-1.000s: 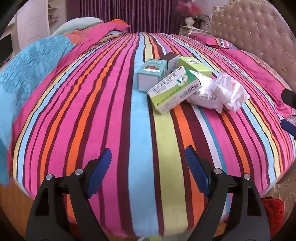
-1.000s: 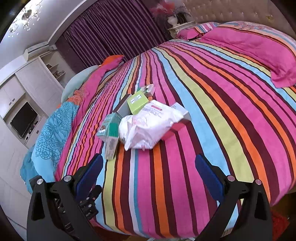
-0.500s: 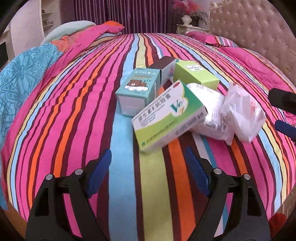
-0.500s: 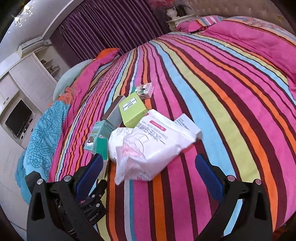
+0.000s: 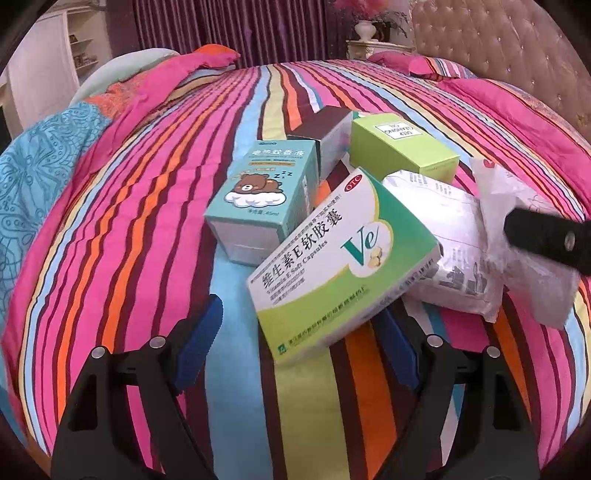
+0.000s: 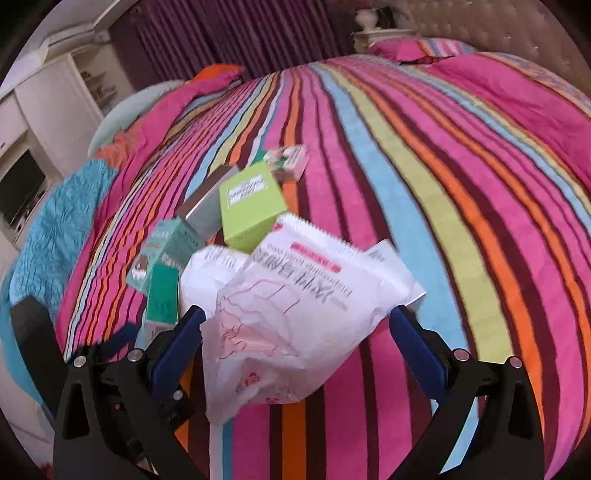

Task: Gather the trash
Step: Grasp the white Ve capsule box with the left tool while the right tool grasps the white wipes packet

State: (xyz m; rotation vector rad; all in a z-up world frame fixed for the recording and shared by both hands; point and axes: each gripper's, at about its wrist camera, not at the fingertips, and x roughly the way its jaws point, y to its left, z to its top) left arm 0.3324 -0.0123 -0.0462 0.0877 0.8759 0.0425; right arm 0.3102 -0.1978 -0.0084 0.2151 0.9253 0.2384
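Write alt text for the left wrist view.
An open left claw reaches toward a green and white vitamin E box on a striped bedspread. Behind it lie a teal bear box, a lime box and white plastic packets.

Striped bedspread (image 5: 147,206) fills the frame centre in both views, bands of pink, orange, blue and maroon. Turquoise patterned blanket (image 5: 33,177) lies at 9 o'clock, pink pillow (image 6: 402,48) at 1 o'clock. Purple curtain (image 5: 258,29) hangs at 12 o'clock, tufted headboard (image 5: 517,48) at 2 o'clock, white vase (image 5: 364,27) between them.
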